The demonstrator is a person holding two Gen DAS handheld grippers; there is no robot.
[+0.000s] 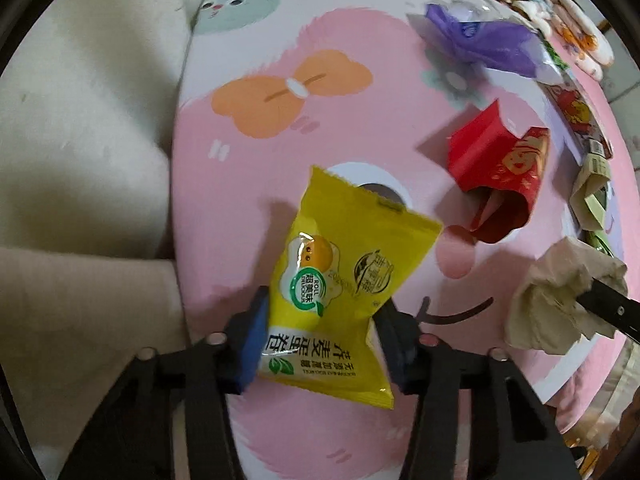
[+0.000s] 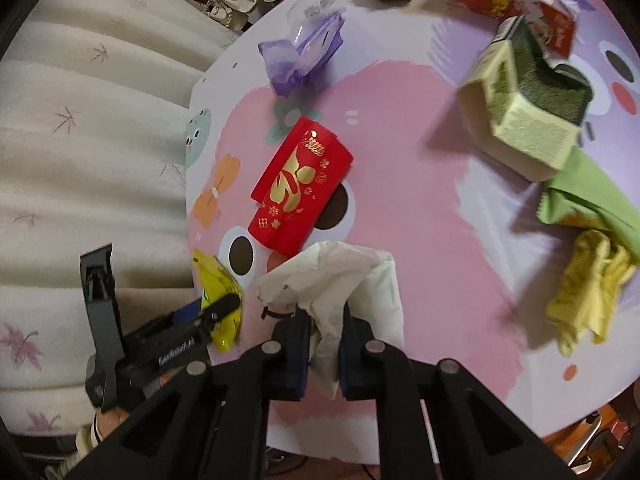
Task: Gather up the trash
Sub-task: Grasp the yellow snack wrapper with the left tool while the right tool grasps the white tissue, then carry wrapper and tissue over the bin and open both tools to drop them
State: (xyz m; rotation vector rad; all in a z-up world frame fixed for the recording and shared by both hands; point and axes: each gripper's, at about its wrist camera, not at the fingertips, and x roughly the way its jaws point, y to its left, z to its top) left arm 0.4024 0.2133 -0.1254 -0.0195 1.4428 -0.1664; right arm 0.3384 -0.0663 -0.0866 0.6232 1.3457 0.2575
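A yellow snack packet [image 1: 340, 248] lies on the round table with the pink cartoon cover [image 1: 248, 208], near its left edge. My left gripper [image 1: 322, 304] points down at it, and its blue pads pinch the packet's lower half from both sides. In the right wrist view the same packet [image 2: 218, 292] shows under the left gripper's fingers [image 2: 224, 304]. My right gripper [image 2: 326, 320] is shut on a crumpled white tissue [image 2: 340, 272], which bulges out above the jaws. The tissue [image 1: 560, 300] also shows at the right of the left wrist view.
A red envelope [image 2: 300, 184] lies mid-table, a purple plastic bag [image 2: 304, 52] beyond it. At the right are a pale green carton [image 2: 528, 120], a green wrapper [image 2: 588, 196] and crumpled yellow paper [image 2: 588, 292]. A cream cushion [image 1: 80, 160] borders the table's left edge.
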